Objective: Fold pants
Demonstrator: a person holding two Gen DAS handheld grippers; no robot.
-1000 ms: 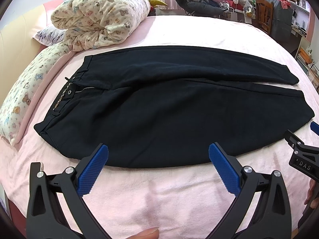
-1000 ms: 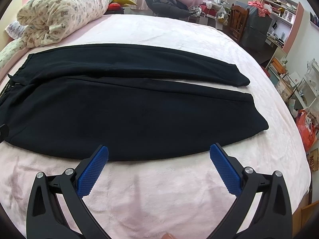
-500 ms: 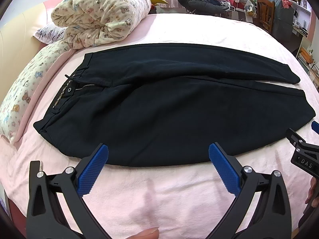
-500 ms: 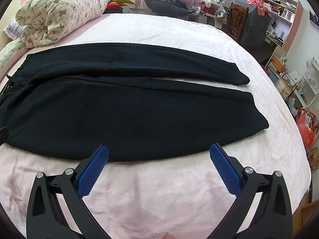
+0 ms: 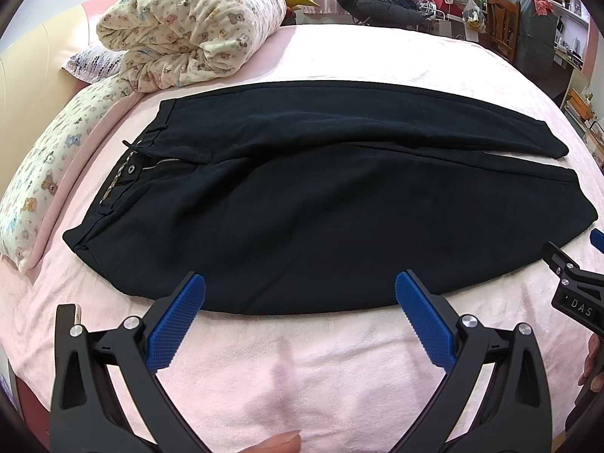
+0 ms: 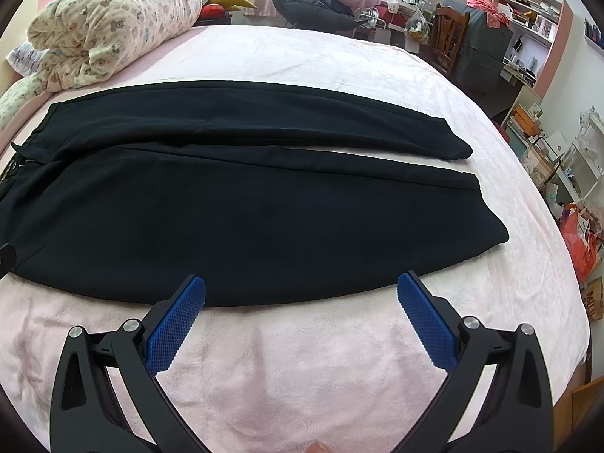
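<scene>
The black pants lie flat on the pink bed, both legs spread side by side, no fold made yet. Judging by this, the work is at its opening step: both tongs are poised over the bed just short of the near edge of the pants. The left tongs stand wide open and hold nothing; the right tongs are likewise spread wide and empty.

The pants' long axis runs across the bed, crosswise to the tongs. The waistband, with its button and zipper, points toward the teddy-bear quilt; the leg cuffs point away from the quilt, toward the cluttered shelves beyond the bed.

The next move likely calls for closing each tongs on the near leg's edge, one nearer the waistband, one nearer the cuff, then carrying it over onto the far leg.
</scene>
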